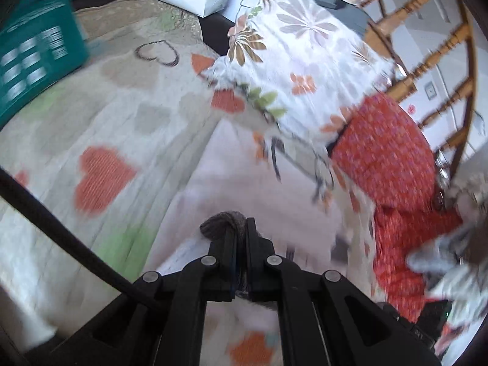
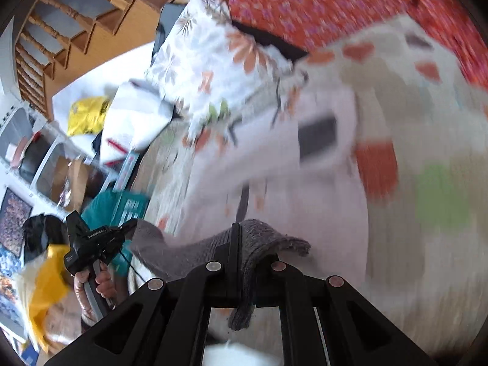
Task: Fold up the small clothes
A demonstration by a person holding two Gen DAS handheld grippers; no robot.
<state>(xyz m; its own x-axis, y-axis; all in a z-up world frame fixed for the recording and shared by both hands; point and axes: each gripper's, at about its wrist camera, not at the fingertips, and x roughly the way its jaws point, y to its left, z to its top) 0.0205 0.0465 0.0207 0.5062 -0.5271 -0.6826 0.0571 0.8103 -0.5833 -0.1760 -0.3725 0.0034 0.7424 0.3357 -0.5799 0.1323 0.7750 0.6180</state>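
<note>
Bed cover (image 1: 100,140) w/ heart print takes up most of both views, floral pillow (image 1: 302,61) at its far edge. Grey knit garment (image 2: 262,241) (sock, prob.) hangs over the cover between both tools: left hand-held gripper (image 1: 241,238) clamped on one end, right hand-held gripper (image 2: 236,244) on the other. Step looks like lift-and-stretch; next: lay flat, bring ends together. Heavy blur; garment's full shape unclear.
</note>
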